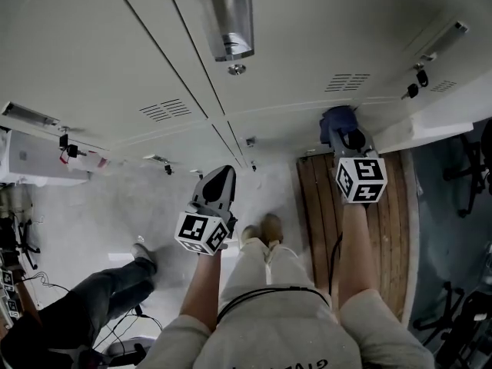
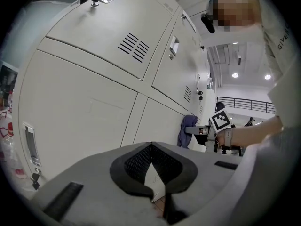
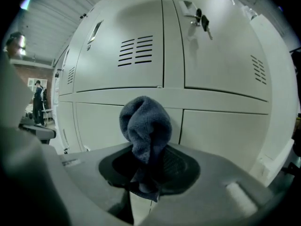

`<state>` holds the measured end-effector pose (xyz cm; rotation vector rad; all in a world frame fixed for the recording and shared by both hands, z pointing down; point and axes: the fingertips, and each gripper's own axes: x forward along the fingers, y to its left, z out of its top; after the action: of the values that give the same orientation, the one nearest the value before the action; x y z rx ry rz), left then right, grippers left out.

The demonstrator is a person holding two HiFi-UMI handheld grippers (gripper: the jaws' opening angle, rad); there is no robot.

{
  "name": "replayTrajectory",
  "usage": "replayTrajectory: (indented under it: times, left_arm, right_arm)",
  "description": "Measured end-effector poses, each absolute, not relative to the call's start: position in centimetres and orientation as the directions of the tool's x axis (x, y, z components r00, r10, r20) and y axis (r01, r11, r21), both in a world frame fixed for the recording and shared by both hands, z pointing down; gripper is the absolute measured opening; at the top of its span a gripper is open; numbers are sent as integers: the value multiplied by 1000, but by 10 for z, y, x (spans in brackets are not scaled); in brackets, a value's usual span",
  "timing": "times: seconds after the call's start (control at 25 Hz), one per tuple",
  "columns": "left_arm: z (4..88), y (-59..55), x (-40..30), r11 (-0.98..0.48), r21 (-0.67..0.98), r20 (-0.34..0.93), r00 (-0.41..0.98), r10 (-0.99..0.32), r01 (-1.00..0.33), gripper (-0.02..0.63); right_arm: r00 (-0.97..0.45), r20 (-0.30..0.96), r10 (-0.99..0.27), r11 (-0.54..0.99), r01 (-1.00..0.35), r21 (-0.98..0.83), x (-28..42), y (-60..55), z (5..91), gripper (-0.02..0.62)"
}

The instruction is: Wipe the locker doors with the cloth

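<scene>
Right gripper (image 3: 146,166) pinching cloth (image 3: 144,121) at bunched fold, just before locker doors (image 3: 221,69) — likely soft, light, limp, so grip mid-bunch — left gripper (image 2: 151,147) pressed together, empty

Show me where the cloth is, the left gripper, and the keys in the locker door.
cloth (image 3: 145,121), right gripper view, on its bunched upper fold.
left gripper (image 2: 151,147), left gripper view, where its shut tips meet.
keys (image 3: 205,21), right gripper view, on the dark hanging bunch.
</scene>
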<state>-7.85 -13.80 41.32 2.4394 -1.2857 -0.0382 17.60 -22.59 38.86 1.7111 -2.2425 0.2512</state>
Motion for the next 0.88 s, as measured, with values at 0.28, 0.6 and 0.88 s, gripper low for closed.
replayTrajectory:
  times: [0.28, 0.6, 0.88]
  left_arm:
    - [420, -134, -96, -504, 342, 159, 577, -801, -793, -2]
    - [439, -124, -106, -517, 350, 161, 594, -788, -781, -2]
    - [454, -124, -109, -516, 345, 161, 592, -790, -784, -2]
  right_arm:
    - [-352, 349, -868, 382, -924, 20, 103, -202, 414, 107]
    - [-508, 339, -792, 539, -843, -4, -1, -189, 443, 109]
    - [-555, 343, -758, 601, -798, 38, -49, -204, 453, 108]
